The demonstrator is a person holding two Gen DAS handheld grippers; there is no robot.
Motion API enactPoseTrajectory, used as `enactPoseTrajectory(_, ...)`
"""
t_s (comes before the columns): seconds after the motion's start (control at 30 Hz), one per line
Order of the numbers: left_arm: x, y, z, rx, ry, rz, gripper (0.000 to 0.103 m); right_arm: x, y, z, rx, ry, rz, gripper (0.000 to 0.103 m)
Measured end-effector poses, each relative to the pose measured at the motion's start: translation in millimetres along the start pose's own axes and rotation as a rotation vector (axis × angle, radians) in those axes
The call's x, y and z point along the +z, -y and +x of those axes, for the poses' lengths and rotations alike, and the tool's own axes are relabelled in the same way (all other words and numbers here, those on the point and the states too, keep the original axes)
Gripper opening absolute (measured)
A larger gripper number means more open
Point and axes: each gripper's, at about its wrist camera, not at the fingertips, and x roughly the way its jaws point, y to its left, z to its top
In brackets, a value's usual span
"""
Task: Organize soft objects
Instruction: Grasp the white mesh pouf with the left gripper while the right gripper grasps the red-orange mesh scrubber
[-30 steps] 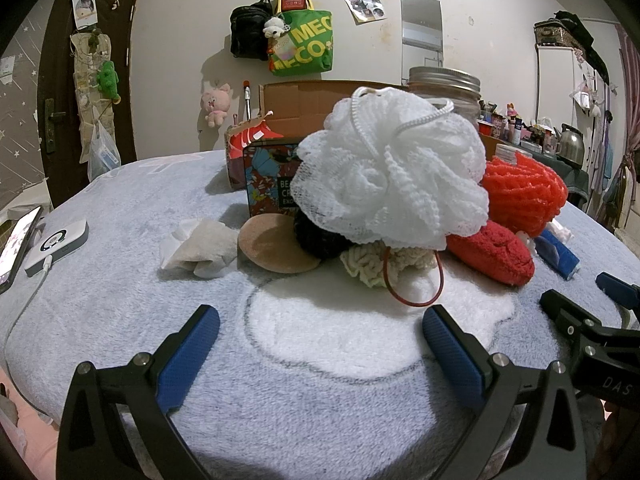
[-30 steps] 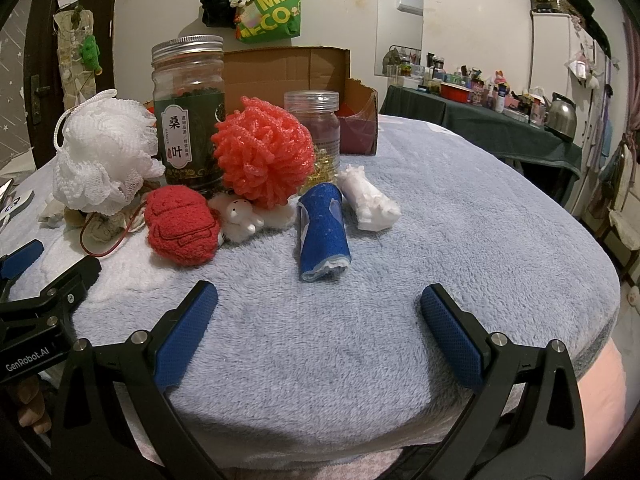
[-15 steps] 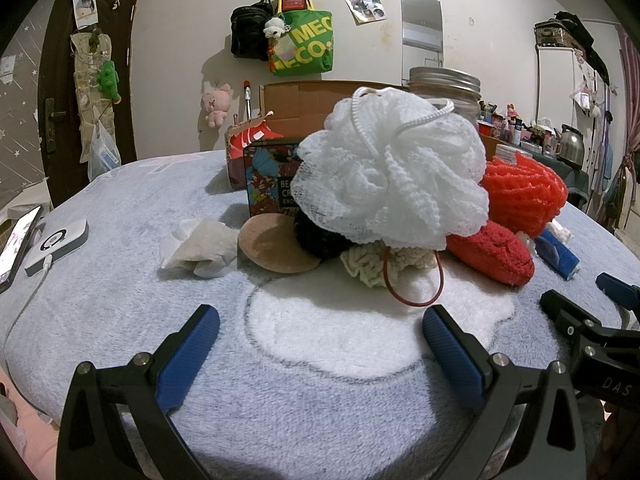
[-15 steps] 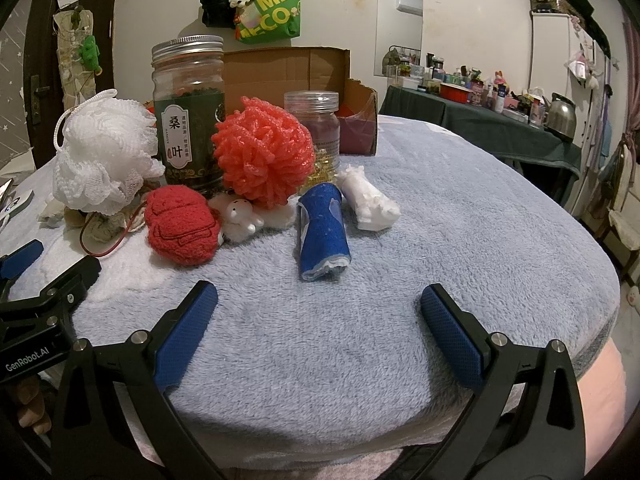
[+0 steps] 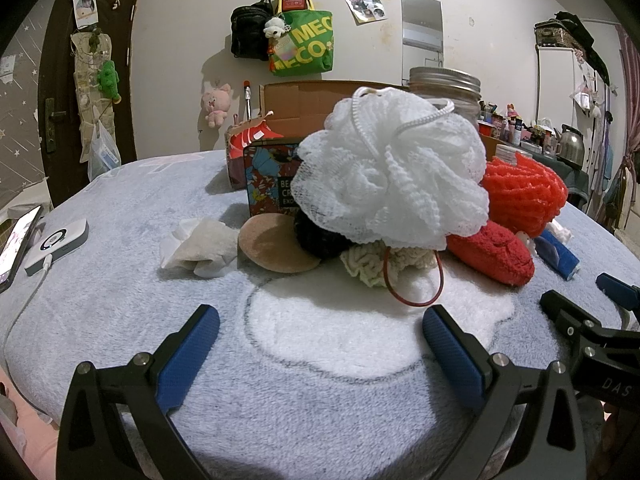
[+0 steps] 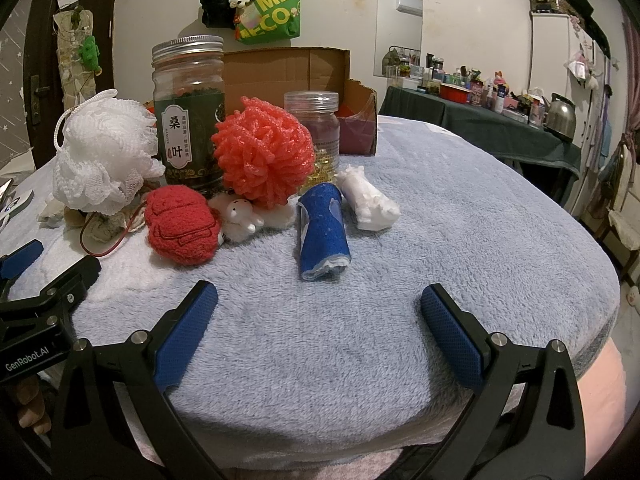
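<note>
Evidently nothing is held: both grippers, left [image 5: 318,350] and right [image 6: 318,328], gape wide; the blue roll [image 6: 323,238], beside the red loofah [image 6: 262,152], lies straight ahead of the right one, long axis pointing toward it

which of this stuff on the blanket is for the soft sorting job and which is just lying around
For the job: white bath puff, orange puff, red plush, blue rolled cloth, small white toy.

Just lying about: tea jar, cardboard box, power bank, patterned tin.

Tea jar [image 6: 188,116] before cardboard box [image 6: 288,70]; phone [image 5: 18,236] nearby.
</note>
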Motion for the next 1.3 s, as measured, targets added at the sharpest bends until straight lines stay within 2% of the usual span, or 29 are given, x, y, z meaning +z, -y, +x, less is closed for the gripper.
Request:
enactPoseTrajectory(0.43, 1.3, 0.4, -0.5, -0.004, -0.008, 0.005, 0.103, -1.6, -0.3, 1.6, 0.012, -0.007, -0.002, 0.103)
enactPoseTrajectory(0.57, 15.1, -0.1, -12.6, -0.023, 0.008, 0.012, 0.103, 3.0, 10.6, -7.8, 0.033, -0.016, -0.005, 0.103)
enactPoseTrajectory(0.8, 37.8, -4.0, -21.8, -0.052, 0.042, 0.022, 0.103, 33.4, 15.2, -24.5, 0.081, 0.032, 0.008, 0.103)
enactPoseTrajectory(1.0, 64.0, -6.1, -16.2, -0.132, 0.035, 0.025, 0.103, 60.8, 18.0, -20.1, 0.136, 0.064, -0.018, 0.103)
enactPoseTrajectory(1.3, 83.4, 5.5, -3.6, -0.188, 0.038, 0.095, 0.103, 94.5, 19.2, 13.2, 0.26, 0.018, -0.046, 0.103)
